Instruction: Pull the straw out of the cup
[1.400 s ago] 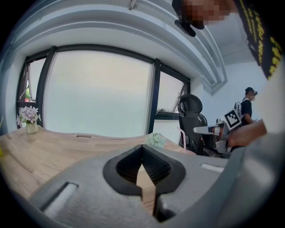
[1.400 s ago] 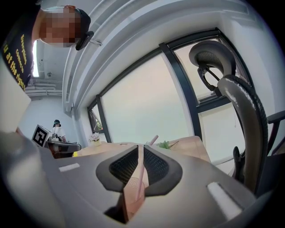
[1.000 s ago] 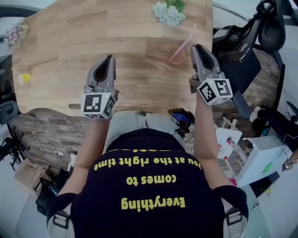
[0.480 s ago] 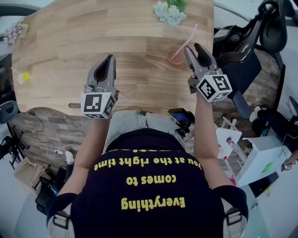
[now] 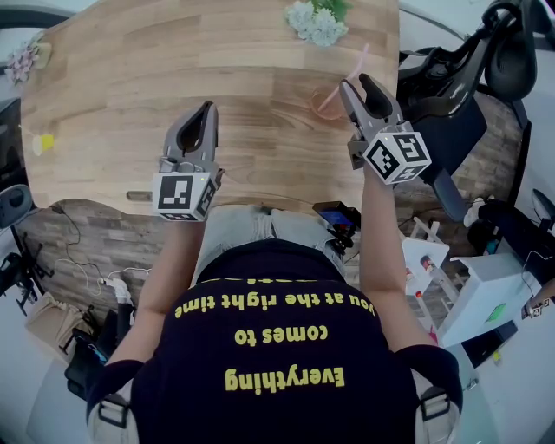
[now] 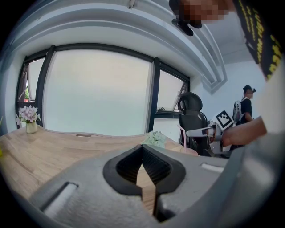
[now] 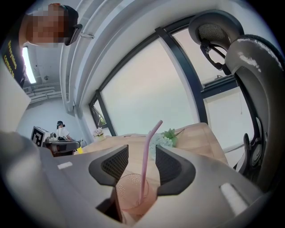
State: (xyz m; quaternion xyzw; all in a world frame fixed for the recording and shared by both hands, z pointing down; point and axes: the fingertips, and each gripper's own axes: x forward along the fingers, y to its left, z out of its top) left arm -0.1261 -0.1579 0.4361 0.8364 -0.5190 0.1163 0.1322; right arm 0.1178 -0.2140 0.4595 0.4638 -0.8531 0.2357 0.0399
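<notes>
Nothing pulled yet. The straw is still standing in the cup, leaning up and away, with its bent top well clear of the rim. The cup sits on the table near its right edge, just ahead of your right gripper.

The right gripper's jaws have just been opening and now stand spread wide. In the right gripper view the straw's shaft rises between the two pads, but neither pad touches it. So you're lined up with no grip made. What's left: close on the shaft above the rim, lift along the straw's lean until the end clears the cup, then move it away.

The left gripper hangs over the table's near middle, tips pressed together with nothing between them, well apart from the cup. Nothing is bracing the cup. It looks light, so I'd judge it may tip or drag if you pull sideways.

Surroundings:
- The bunch of pale flowers is beyond the cup and not in your lift path.
- The office chair is close off the table's right edge, so watch your elbow.
- The small flower vase and yellow bit are at the far left, out of the way.

I can't tell from here whether the cup holds liquid; its wall looks only tinted pink.
</notes>
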